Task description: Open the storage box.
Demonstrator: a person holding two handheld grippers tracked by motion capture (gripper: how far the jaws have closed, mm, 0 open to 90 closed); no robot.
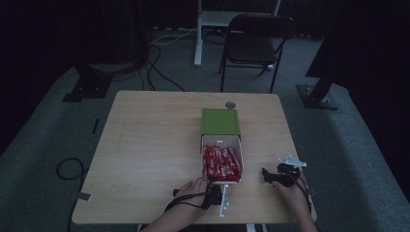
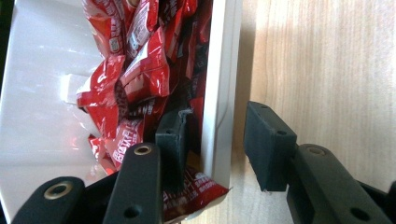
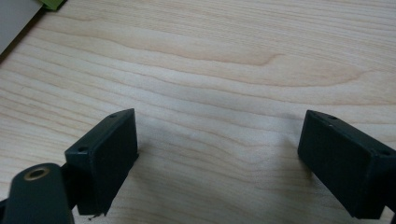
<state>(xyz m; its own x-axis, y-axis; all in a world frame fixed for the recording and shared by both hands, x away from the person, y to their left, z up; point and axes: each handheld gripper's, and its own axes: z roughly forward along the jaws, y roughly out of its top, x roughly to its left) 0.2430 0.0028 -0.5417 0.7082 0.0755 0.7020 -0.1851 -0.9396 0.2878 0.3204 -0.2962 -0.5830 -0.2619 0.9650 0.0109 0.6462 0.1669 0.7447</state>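
Observation:
A white tray (image 1: 240,157) full of red snack packets (image 1: 221,163) is pulled out of a green sleeve (image 1: 220,121) at the table's middle right. At the tray's near left corner, my left gripper (image 1: 213,184) straddles the tray wall (image 2: 223,56). One pad lies inside among the packets (image 2: 140,70) and the other outside over the wood. A gap shows beside each pad, so my left gripper (image 2: 218,116) is open. Right of the tray, my right gripper (image 1: 265,175) rests low over bare table. My right gripper (image 3: 219,126) stands wide open with only wood between its jaws.
The wooden table (image 1: 150,145) has free surface left of the tray. A small round grey disc (image 1: 230,104) lies at its far edge behind the sleeve. A dark folding chair (image 1: 256,41) and a white stand leg (image 1: 197,43) are beyond the table.

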